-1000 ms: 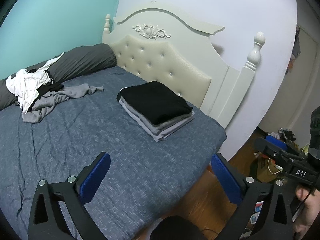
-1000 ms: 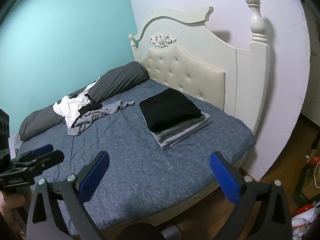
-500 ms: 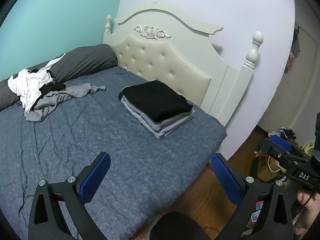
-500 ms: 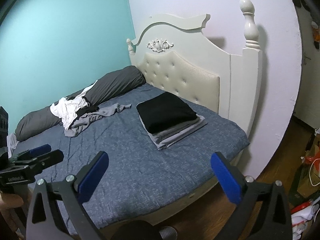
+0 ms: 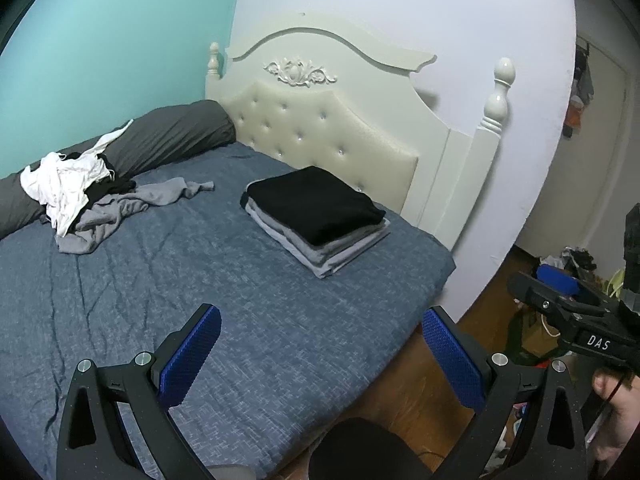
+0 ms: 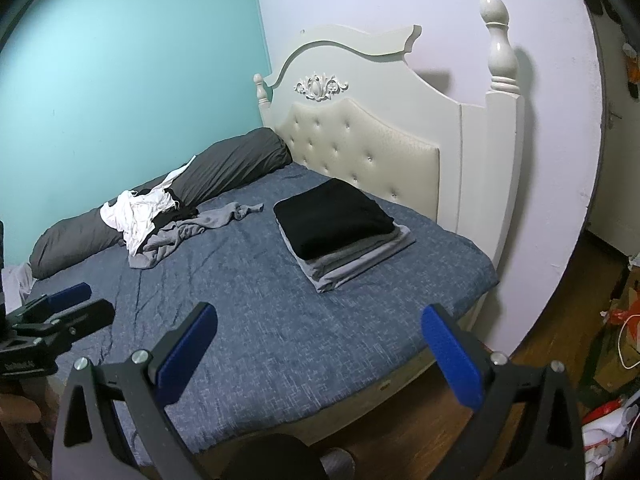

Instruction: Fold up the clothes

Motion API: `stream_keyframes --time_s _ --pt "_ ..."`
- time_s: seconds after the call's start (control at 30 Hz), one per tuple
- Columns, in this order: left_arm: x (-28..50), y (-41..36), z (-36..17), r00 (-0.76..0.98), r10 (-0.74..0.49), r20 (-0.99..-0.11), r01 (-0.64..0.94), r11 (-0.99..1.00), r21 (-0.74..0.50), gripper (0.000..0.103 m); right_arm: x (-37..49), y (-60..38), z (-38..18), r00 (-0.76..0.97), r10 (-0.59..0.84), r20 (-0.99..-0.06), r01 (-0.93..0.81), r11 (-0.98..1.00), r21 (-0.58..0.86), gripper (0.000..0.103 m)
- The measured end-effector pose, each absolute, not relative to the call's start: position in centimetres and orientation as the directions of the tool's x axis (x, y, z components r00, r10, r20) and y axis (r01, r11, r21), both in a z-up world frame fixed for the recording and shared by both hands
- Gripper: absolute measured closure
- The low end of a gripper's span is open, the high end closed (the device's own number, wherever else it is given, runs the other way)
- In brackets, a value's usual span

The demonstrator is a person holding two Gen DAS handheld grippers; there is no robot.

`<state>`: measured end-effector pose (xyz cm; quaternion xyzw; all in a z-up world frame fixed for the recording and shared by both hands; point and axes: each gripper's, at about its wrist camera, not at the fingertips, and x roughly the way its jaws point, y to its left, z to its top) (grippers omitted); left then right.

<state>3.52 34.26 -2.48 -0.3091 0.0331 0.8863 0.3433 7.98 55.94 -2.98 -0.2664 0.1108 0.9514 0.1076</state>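
Both cameras pull back from the bed (image 5: 280,320): one folded stack (image 5: 316,220), one unfolded heap (image 5: 80,196); both grippers' jaws wide open, empty.

White letters "DAS" on the side of the black plastic right gripper (image 5: 560,288) with blue pads, at right edge of left wrist view. Small white print on the black left gripper (image 6: 60,304) body: too blurred to read.

Black hand-held gripper (image 5: 320,354), blue textured pads (image 5: 190,360), silver screws, apparently "DAS" marking
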Motion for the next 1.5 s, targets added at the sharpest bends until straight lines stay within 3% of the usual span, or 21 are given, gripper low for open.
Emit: stream_keyframes --time_s 1.5 --pt "4.5 33.3 -2.6 -0.585 0.602 -0.544 -0.638 -0.755 -0.149 0.000 8.3 54.9 -3.3 -0.837 0.181 -0.517 -0.277 -0.954 0.115 0.000"
